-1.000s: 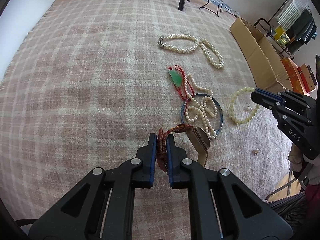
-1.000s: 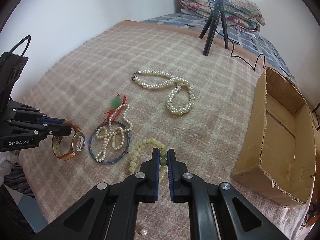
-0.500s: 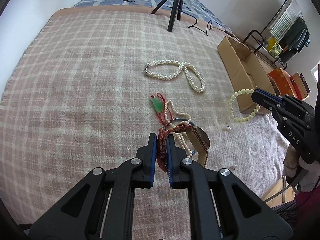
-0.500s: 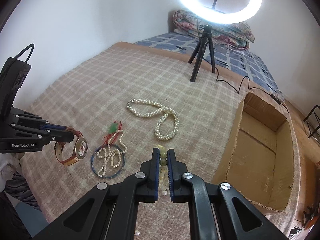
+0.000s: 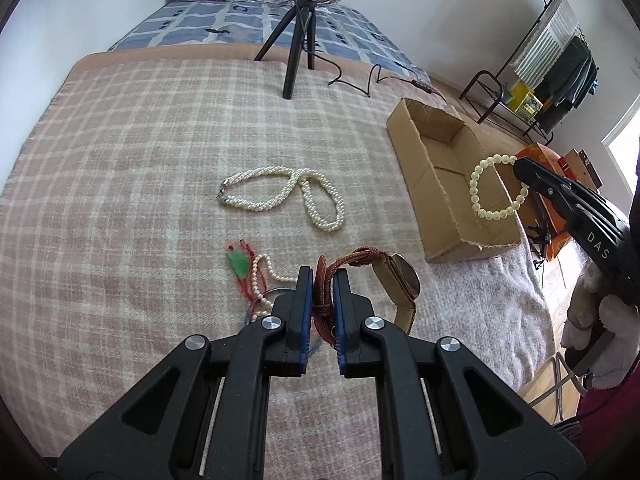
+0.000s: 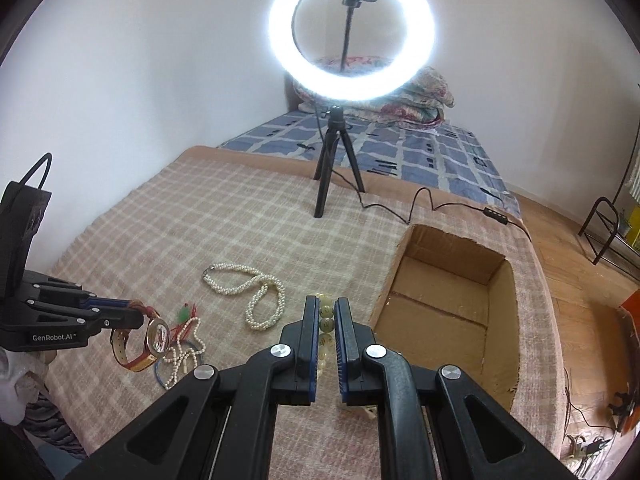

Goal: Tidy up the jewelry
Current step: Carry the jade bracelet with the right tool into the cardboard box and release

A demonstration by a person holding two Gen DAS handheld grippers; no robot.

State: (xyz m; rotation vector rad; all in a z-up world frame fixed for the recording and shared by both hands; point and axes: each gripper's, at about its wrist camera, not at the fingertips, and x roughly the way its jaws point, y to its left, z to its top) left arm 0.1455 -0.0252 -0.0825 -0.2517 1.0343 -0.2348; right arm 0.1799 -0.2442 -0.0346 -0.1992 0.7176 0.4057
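Note:
My left gripper point(image 5: 320, 280) is shut on the red-brown strap of a wristwatch point(image 5: 400, 280), which hangs above the checked blanket point(image 5: 140, 200). In the right wrist view the same watch point(image 6: 154, 336) dangles from that gripper at the left. My right gripper point(image 6: 327, 312) is shut on a pale green bead bracelet point(image 6: 326, 316); in the left wrist view this bracelet point(image 5: 486, 204) hangs in front of the open cardboard box point(image 5: 440, 168). A twisted pearl necklace point(image 5: 288, 196) lies on the blanket. A thin pearl string with a green pendant point(image 5: 240, 266) lies partly behind my left fingers.
A ring light on a tripod point(image 6: 332, 184) stands at the back of the blanket, its cable point(image 6: 440, 208) trailing past the box point(image 6: 448, 312). Folded quilts point(image 6: 400, 100) lie against the wall. The bed's right edge drops to a wooden floor with a rack point(image 5: 540, 80).
Both grippers have risen with their loads. The watch left the blanket and the bracelet was lifted off it toward the box. Both views tilted up, showing the ring light and far wall.

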